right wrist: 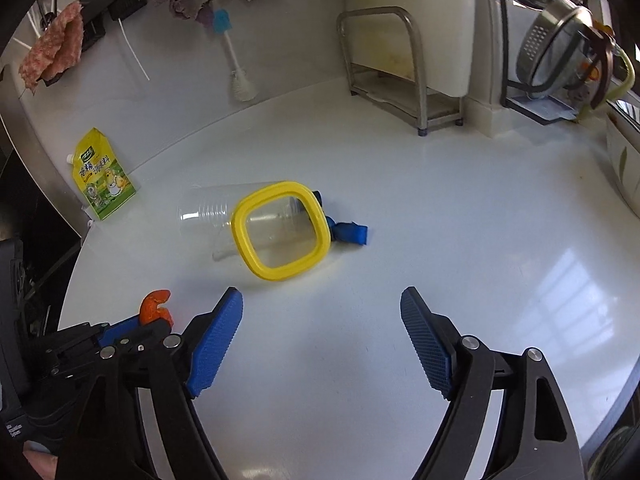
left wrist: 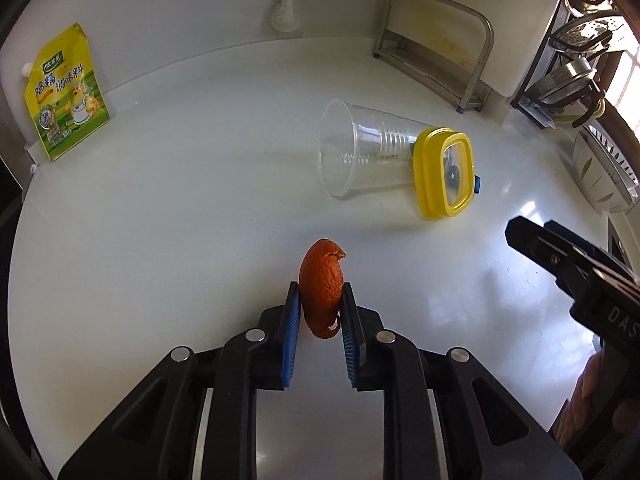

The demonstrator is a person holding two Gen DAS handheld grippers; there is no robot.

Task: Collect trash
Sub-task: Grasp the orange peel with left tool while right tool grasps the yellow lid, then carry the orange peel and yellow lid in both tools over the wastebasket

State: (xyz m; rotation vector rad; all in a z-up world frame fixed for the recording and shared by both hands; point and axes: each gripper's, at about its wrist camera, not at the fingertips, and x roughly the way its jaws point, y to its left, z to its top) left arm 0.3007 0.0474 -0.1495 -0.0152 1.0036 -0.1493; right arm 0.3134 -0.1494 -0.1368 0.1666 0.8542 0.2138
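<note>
On the white surface (left wrist: pixel 160 220), your left gripper (left wrist: pixel 320 300) has its fingers clamped on the peel (left wrist: pixel 322 280); your right gripper (right wrist: pixel 322 320) is spread, holding nothing. The cup (left wrist: pixel 360 148), lid (left wrist: pixel 442 172) and pouch (left wrist: pixel 66 92) look uncollected.

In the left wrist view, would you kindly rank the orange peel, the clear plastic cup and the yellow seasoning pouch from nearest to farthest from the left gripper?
1. Orange peel: pinched between the pads of the left gripper.
2. Clear plastic cup: lying on its side mid-counter, ahead and slightly right.
3. Yellow seasoning pouch: propped against the back wall, far left.
</note>
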